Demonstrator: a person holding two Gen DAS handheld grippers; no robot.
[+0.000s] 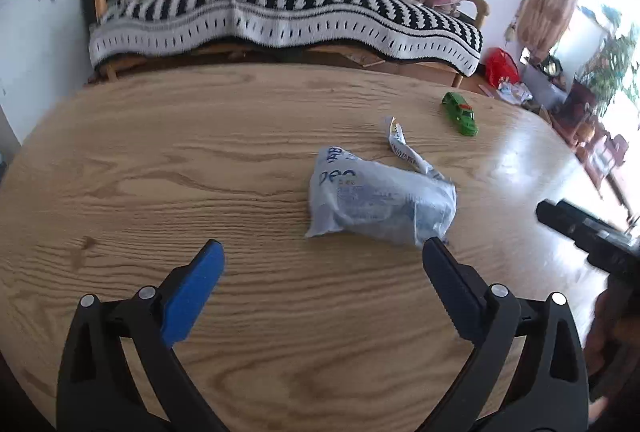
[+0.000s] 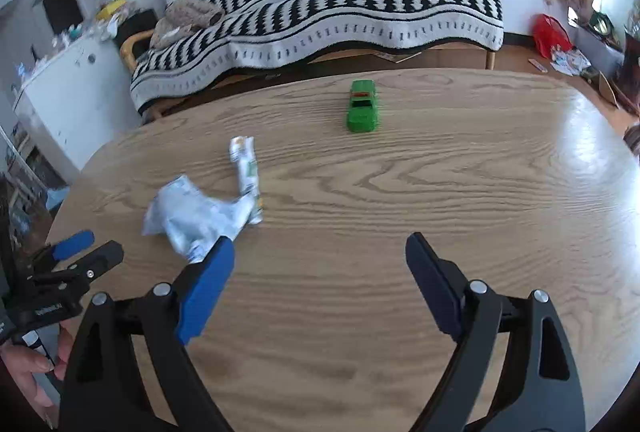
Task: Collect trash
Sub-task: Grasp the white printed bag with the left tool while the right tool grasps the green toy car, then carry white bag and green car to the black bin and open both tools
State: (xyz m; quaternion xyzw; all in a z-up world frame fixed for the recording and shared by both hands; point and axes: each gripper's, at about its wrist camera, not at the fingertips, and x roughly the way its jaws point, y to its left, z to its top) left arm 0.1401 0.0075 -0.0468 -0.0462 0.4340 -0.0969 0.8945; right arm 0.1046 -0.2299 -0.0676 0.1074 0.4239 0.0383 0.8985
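Observation:
A crumpled blue-and-white plastic bag (image 1: 380, 201) lies on the wooden table (image 1: 200, 159), with a twisted white wrapper (image 1: 404, 147) just behind it. My left gripper (image 1: 322, 252) is open and empty, its right fingertip close to the bag's near edge. In the right wrist view the bag (image 2: 192, 220) and the wrapper (image 2: 246, 171) lie left of centre. My right gripper (image 2: 320, 248) is open and empty, its left fingertip just in front of the bag. The left gripper (image 2: 76, 252) also shows at that view's left edge.
A green toy car (image 2: 362, 107) stands further back on the table, also in the left wrist view (image 1: 460, 113). A sofa with a black-and-white striped throw (image 1: 280, 7) stands behind the table. A red bag (image 2: 550, 33) and litter lie on the floor at the right.

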